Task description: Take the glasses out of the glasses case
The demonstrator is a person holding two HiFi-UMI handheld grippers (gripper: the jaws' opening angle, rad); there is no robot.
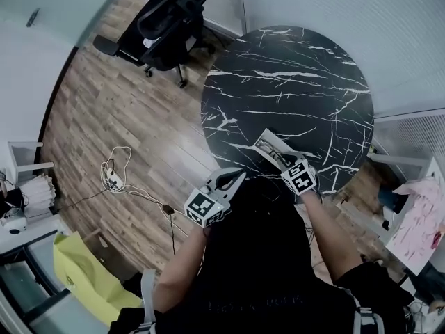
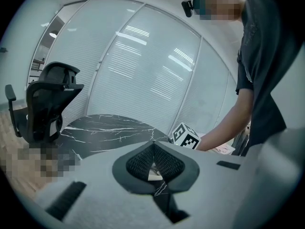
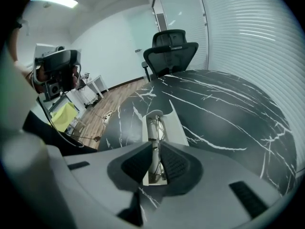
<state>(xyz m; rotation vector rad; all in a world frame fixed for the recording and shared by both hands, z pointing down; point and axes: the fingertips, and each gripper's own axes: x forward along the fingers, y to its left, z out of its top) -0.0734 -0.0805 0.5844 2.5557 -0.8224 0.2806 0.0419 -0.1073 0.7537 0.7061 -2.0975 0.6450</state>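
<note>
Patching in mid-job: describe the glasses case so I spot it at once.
Find the round black marble table; at its edge nearest the person lies the glasses case, its near end between the jaws of the right gripper. It is a pale, narrow, open box holding wire glasses, the only pale thing there.
</note>
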